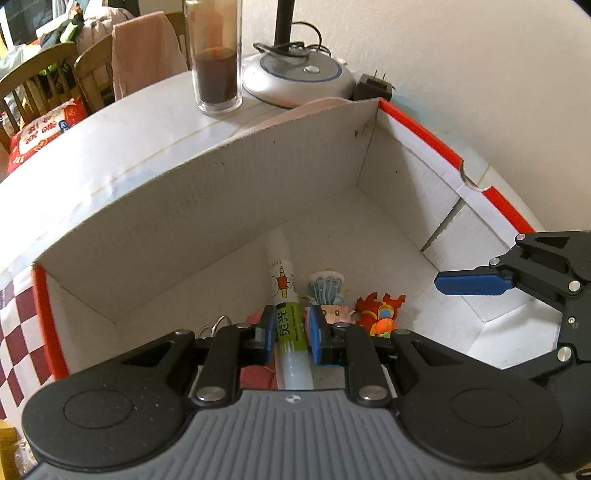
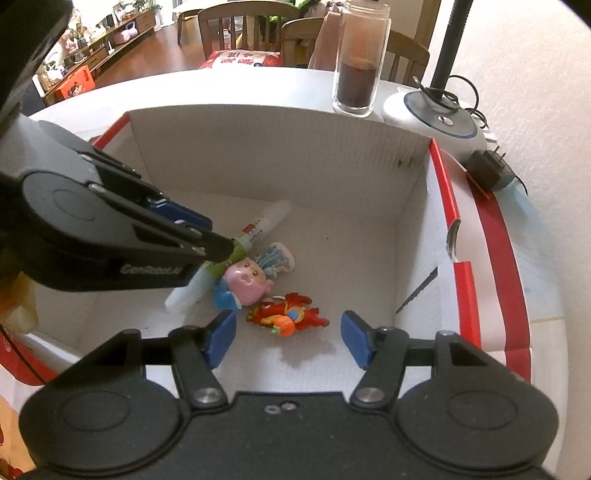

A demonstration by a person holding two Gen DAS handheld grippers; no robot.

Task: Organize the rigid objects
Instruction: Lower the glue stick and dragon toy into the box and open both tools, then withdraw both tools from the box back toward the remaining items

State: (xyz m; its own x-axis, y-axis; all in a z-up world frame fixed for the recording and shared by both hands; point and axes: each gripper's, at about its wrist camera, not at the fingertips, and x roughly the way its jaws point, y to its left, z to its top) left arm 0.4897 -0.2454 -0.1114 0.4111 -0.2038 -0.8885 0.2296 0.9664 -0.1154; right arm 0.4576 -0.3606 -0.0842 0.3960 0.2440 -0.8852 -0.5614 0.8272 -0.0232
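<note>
A white cardboard box (image 1: 221,206) with red rims holds the toys. My left gripper (image 1: 290,334) is shut on a white glue tube (image 1: 280,280) with a green label, and the tube's far end points into the box. Beside it lie a pink-faced doll (image 1: 328,295) and a red dragon toy (image 1: 380,314). In the right wrist view, my right gripper (image 2: 288,338) stands open low over the box floor (image 2: 332,258). The red dragon toy (image 2: 288,314) lies just beyond its fingertips, untouched. The doll (image 2: 247,277) and the glue tube (image 2: 266,221) lie to the left, under the left gripper (image 2: 218,242).
Behind the box on the white table stand a tall glass (image 2: 356,74) of dark liquid, a lamp base (image 2: 436,118) with a cable, and a black power adapter (image 2: 487,170). Wooden chairs (image 2: 243,22) and a printed bag (image 1: 40,133) lie beyond the table edge.
</note>
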